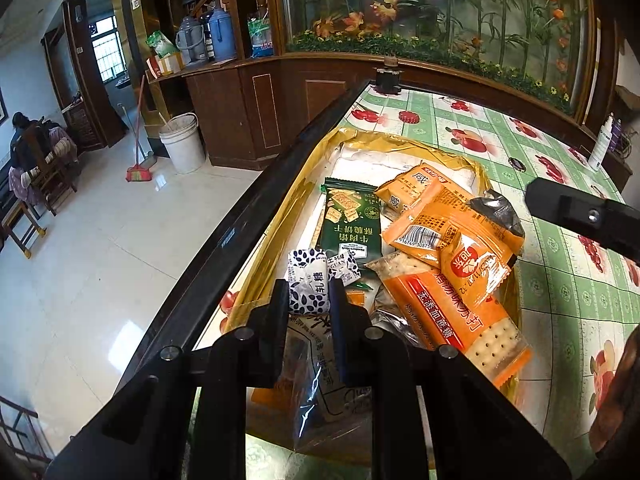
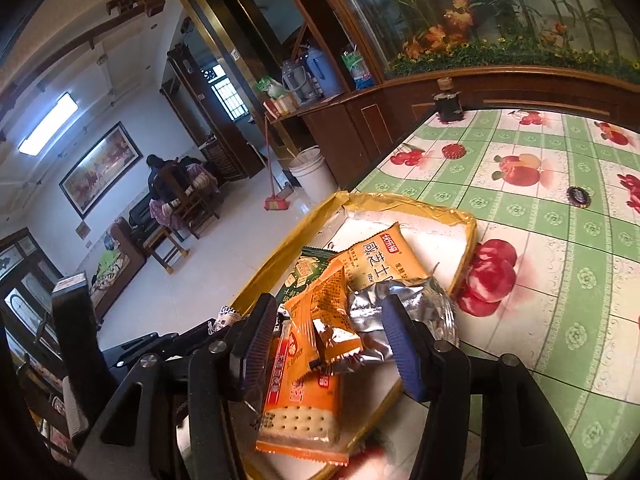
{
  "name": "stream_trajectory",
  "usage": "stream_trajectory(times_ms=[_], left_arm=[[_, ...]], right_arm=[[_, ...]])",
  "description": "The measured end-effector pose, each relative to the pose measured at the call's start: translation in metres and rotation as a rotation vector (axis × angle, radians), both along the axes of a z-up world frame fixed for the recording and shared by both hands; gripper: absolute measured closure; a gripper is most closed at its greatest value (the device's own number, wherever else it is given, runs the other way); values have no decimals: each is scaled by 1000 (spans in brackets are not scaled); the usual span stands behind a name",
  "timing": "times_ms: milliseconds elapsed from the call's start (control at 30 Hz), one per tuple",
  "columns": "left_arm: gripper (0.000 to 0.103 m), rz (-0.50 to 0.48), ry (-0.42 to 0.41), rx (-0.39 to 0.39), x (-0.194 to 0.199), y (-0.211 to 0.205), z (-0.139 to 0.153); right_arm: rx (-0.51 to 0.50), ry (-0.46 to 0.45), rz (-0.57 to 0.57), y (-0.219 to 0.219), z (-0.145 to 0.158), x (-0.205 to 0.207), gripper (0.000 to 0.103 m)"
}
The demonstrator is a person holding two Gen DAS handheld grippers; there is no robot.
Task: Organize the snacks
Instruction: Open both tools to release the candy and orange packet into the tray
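Note:
A yellow-rimmed white tray (image 1: 400, 140) (image 2: 404, 204) on the table holds several snack packets. My left gripper (image 1: 309, 294) is shut on a small white-and-blue candy packet (image 1: 308, 292) over the tray's near left side. Beside it lie a second such candy (image 1: 343, 268), a green cracker packet (image 1: 350, 220), orange cracker packets (image 1: 452, 224) and a long orange cracker sleeve (image 1: 452, 320). My right gripper (image 2: 328, 340) is open above the pile, its fingers either side of a small orange packet (image 2: 320, 312) and a silver wrapper (image 2: 384, 308). The right gripper's finger shows in the left wrist view (image 1: 580, 212).
The table has a green-and-white fruit-print cloth (image 2: 540, 220) and a dark left edge (image 1: 240, 232). A dark jar (image 2: 448, 102) stands at the far end, a bottle cap (image 2: 578, 196) and a white bottle (image 1: 602, 144) nearby. A wooden cabinet stands behind.

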State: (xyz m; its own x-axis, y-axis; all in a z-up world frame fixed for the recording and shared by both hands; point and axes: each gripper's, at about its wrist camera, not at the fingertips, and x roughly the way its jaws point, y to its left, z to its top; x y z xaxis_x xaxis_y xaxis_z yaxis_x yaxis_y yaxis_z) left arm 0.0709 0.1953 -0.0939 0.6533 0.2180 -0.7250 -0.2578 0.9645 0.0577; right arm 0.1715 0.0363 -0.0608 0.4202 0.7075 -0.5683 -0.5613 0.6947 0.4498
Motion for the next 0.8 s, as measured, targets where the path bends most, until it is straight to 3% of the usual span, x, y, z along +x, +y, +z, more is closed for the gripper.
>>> stream_trajectory(times_ms=[133, 267, 467, 567, 800], left_arm=[[81, 3, -1, -4, -4, 0, 3], [63, 3, -1, -15, -9, -2, 5], [55, -1, -26, 1, -19, -9, 15], [45, 2, -46, 7, -25, -11, 21], [44, -3, -79, 17, -35, -16, 34]], right_arm=[[3, -7, -13, -12, 4, -7, 41], [4, -6, -28, -22, 5, -14, 41], [8, -13, -43, -33, 9, -23, 41], [10, -21, -48, -37, 13, -28, 41], [20, -39, -59, -48, 21, -43, 41]])
